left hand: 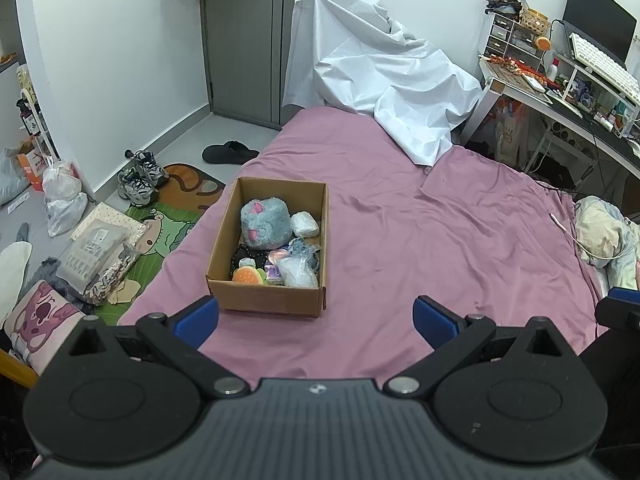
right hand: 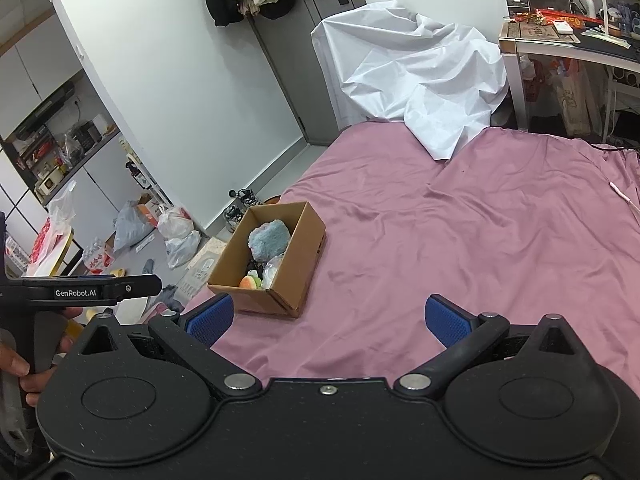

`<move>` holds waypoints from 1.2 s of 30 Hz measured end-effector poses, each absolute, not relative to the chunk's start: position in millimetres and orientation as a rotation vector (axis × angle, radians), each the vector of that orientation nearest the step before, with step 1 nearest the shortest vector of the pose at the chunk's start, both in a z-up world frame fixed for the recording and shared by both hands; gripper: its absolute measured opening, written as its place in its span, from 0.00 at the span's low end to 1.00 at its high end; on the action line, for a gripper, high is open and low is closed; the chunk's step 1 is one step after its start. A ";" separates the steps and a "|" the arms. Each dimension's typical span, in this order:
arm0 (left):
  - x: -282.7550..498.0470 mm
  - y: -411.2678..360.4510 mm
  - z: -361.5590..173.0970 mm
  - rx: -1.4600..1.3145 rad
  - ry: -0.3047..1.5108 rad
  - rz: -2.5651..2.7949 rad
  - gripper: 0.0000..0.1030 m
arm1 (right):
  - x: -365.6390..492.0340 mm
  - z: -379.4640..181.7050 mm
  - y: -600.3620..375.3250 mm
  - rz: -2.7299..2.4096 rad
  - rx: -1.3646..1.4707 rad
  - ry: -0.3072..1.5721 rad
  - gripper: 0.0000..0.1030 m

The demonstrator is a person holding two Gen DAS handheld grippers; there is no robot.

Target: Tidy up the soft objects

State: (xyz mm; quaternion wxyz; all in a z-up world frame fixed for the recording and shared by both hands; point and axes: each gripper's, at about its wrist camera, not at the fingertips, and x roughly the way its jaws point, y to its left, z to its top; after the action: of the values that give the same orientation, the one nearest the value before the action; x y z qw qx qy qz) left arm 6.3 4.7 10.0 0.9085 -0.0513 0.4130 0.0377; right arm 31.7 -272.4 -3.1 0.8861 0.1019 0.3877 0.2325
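Observation:
A brown cardboard box [left hand: 224, 268] stands on the pink bed sheet [left hand: 420, 240] near the bed's left edge. Inside it lie a grey-blue plush [left hand: 266, 224], an orange burger plush [left hand: 249, 276], white bundles [left hand: 305, 224] and other small soft items. The box also shows in the right wrist view [right hand: 296, 276], with the plush [right hand: 269, 240] inside. My left gripper [left hand: 316, 320] is open and empty, just in front of the box. My right gripper [right hand: 329, 320] is open and empty, to the right of the box and above the sheet.
A white cloth [left hand: 380, 76] drapes over something at the far end of the bed. A cluttered desk [left hand: 568, 92] stands at the right. Sneakers [left hand: 142, 178], bags and a mat [left hand: 172, 216] lie on the floor at the left. A pillow [left hand: 604, 236] lies at the right edge.

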 end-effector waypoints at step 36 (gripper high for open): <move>3.7 7.0 5.9 -0.120 0.862 0.077 0.99 | 33.2 -5.4 -271.5 0.481 0.212 0.821 1.00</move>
State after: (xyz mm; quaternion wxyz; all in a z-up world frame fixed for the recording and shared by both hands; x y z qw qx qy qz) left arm 3.7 7.0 5.9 0.9061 -0.0580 0.4174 0.0372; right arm 33.2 -271.5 -5.4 0.8836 0.1018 0.3943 0.2309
